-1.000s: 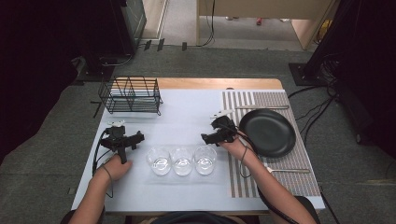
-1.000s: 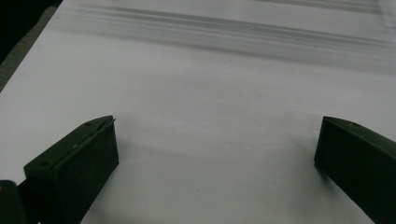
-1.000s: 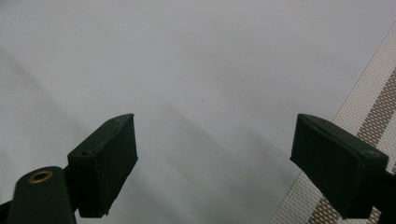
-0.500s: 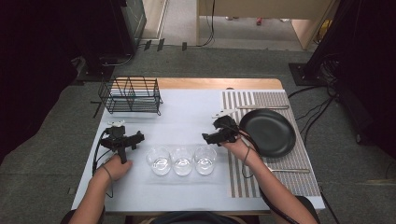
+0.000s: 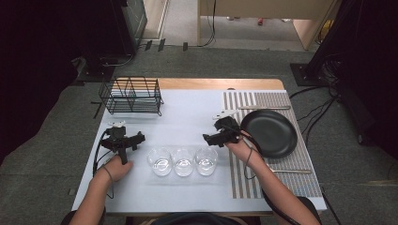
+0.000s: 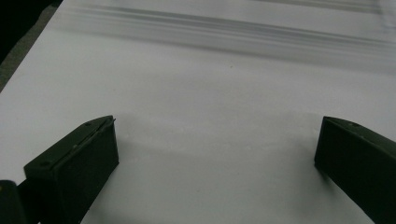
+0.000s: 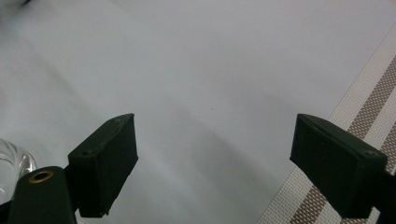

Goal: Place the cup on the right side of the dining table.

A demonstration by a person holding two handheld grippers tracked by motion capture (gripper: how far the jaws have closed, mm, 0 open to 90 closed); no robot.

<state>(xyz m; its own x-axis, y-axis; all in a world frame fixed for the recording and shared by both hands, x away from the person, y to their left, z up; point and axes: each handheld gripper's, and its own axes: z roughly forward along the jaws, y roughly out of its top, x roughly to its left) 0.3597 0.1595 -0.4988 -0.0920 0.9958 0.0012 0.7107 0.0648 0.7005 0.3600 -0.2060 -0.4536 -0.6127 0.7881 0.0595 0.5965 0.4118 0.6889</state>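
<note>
Three clear glasses stand in a row at the near middle of the table: one on the left (image 5: 160,161), one in the centre (image 5: 183,161), one on the right (image 5: 206,160). One black wire rack (image 5: 132,96) sits at the far left. One black plate (image 5: 269,133) rests on one striped placemat (image 5: 300,169). Two pieces of cutlery lie on that mat, one at its far edge (image 5: 264,107), one nearer (image 5: 291,171). And two grippers, left (image 5: 123,139) and right (image 5: 220,136).

1. Three clear glasses (image 5: 183,161) gleam on a smooth, matt white table (image 5: 187,112).
2. Glossy black plate (image 5: 269,133) on a woven striped mat (image 5: 263,101).
3. Black wire rack (image 5: 131,96).
</note>
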